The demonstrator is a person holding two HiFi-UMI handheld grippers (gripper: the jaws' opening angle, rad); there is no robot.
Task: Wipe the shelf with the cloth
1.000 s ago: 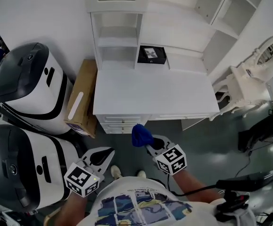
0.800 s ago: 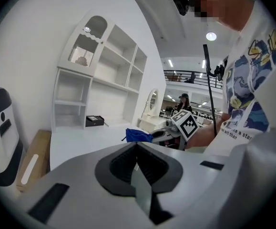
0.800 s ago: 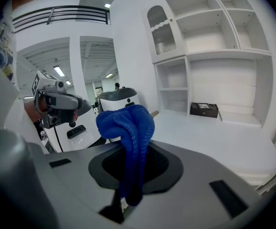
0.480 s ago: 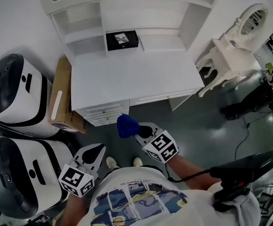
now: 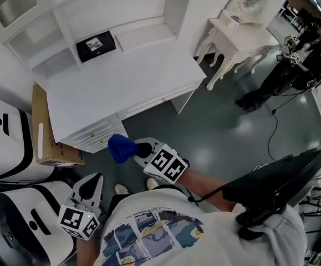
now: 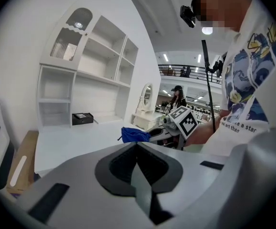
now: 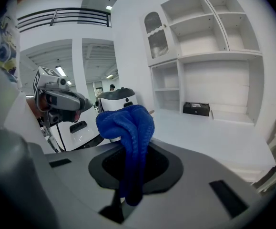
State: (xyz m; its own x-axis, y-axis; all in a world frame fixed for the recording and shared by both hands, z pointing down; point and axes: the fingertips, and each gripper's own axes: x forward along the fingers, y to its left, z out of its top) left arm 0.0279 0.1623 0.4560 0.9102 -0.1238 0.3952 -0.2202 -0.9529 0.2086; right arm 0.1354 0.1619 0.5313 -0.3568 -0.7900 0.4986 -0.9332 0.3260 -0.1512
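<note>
My right gripper [image 5: 133, 148] is shut on a bunched blue cloth [image 5: 121, 147], held over the dark floor just in front of the white desk [image 5: 121, 82]. In the right gripper view the cloth [image 7: 128, 125] hangs out of the closed jaws of that gripper [image 7: 130, 151]. The white shelf unit [image 5: 44, 37] rises behind the desk top and holds a small black box [image 5: 96, 46]. My left gripper [image 5: 91, 184] is shut and empty, low at the left, near my body. Its own view has its jaws [image 6: 137, 146] pressed together, with the cloth [image 6: 135, 134] beyond them.
Two white-and-black machines [image 5: 2, 143] [image 5: 21, 231] stand at the left, with a cardboard box [image 5: 41, 132] against the desk's side. A white dressing table [image 5: 232, 29] is to the right of the desk. A person in black [image 5: 307, 49] stands far right. A black stand [image 5: 274, 184] is close to my right.
The head view has swung, so the desk and shelves now sit up and to the left. Both grippers stay low in front of the desk; the right one still holds the cloth.
</note>
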